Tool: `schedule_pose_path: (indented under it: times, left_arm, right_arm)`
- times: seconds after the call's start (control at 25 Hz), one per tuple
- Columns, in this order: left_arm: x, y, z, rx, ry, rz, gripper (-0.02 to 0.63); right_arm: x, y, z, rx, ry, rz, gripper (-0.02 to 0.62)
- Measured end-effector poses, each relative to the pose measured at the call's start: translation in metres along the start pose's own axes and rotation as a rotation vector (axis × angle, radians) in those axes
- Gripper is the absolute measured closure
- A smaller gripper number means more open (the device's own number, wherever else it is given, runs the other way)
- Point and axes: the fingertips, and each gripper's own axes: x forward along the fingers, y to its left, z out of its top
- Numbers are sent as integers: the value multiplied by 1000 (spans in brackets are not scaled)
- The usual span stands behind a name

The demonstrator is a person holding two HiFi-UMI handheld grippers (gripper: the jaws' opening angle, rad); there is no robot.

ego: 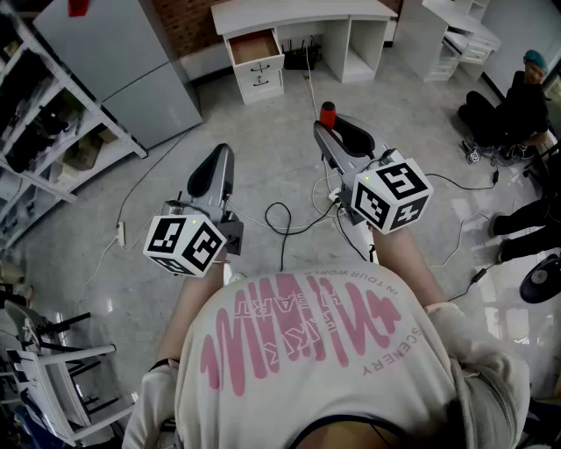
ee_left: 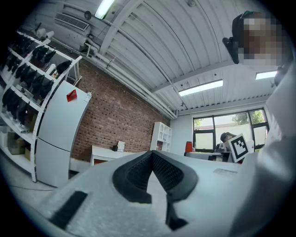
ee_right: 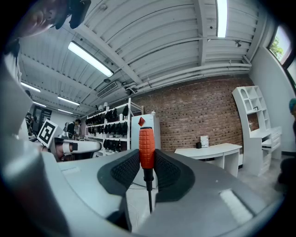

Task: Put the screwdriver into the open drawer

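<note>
In the lower middle of the right gripper view, our right tool (ee_right: 147, 169) grips the screwdriver (ee_right: 146, 147) by its orange handle, upright, with the thin shaft pointing down between the jaws. In the head view this tool is at the centre right, above the floor (ego: 263, 131), well apart from the open drawer (ego: 256, 46) of the white bench (ego: 298, 13) at the top of the frame. Our left tool (ee_left: 151, 172) is closed and holds nothing.

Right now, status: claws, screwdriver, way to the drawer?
Right claw shut on screwdriver, handle up. Left claw shut, empty. Drawer open ahead; cables on floor between.
</note>
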Motion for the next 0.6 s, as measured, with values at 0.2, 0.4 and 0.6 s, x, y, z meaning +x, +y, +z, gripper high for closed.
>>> schedule_pose_path:
  times: [0.2, 0.4, 0.6]
  left_arm:
    - [-3, 4, -2, 4, -8, 5, 603]
    - [-4, 11, -3, 0, -6, 11, 604]
    - [-6, 21, 0, -12, -9, 20, 603]
  right_arm:
    - [6, 4, -1, 36, -12, 21, 485]
    - [13, 4, -4, 42, -3, 16, 485]
    - [21, 9, -5, 46, 7, 16, 485]
